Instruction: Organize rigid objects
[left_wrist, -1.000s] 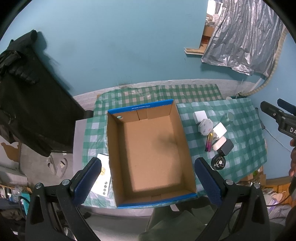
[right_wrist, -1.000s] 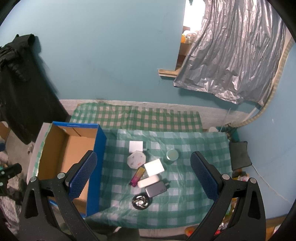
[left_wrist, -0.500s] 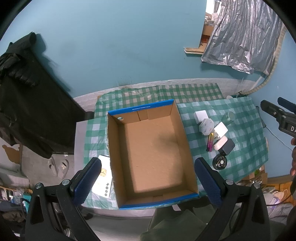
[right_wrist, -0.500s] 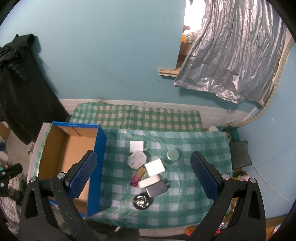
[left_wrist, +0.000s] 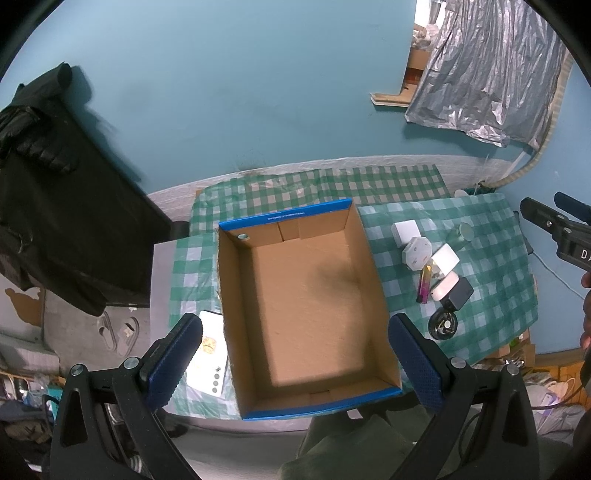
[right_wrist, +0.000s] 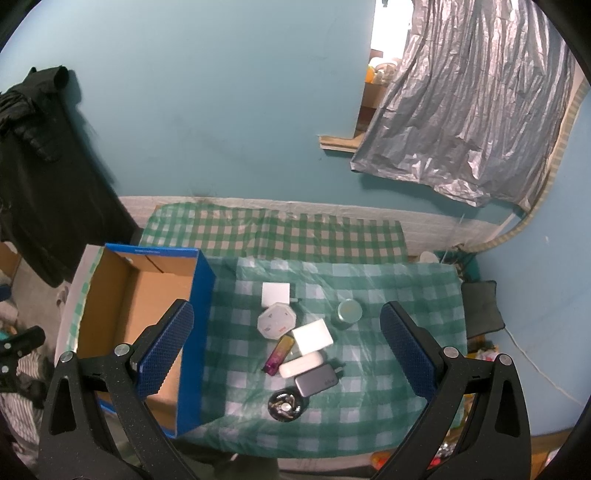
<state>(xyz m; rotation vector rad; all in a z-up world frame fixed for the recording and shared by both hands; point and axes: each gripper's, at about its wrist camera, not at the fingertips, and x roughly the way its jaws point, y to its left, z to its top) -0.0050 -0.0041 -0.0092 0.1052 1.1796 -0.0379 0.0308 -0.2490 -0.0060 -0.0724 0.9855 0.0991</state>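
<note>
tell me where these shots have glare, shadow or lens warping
Left wrist view: a soft dark shadow patch lies on the floor of the open brown cardboard box with blue rim, and the fisheye bends the wall's base line into an arc. Right wrist view: the clear plastic over the green checked tablecloth shows pale sheen, the bright opening beside the crinkled silver foil sheet is blown out, and corners vignette black.

Matt brown cardboard box (left_wrist: 310, 306) with glossy blue outer walls; beside it, shiny plastic film over checked cloth (right_wrist: 388, 295); crinkled silvery foil sheet (right_wrist: 472, 122) hangs above.
</note>
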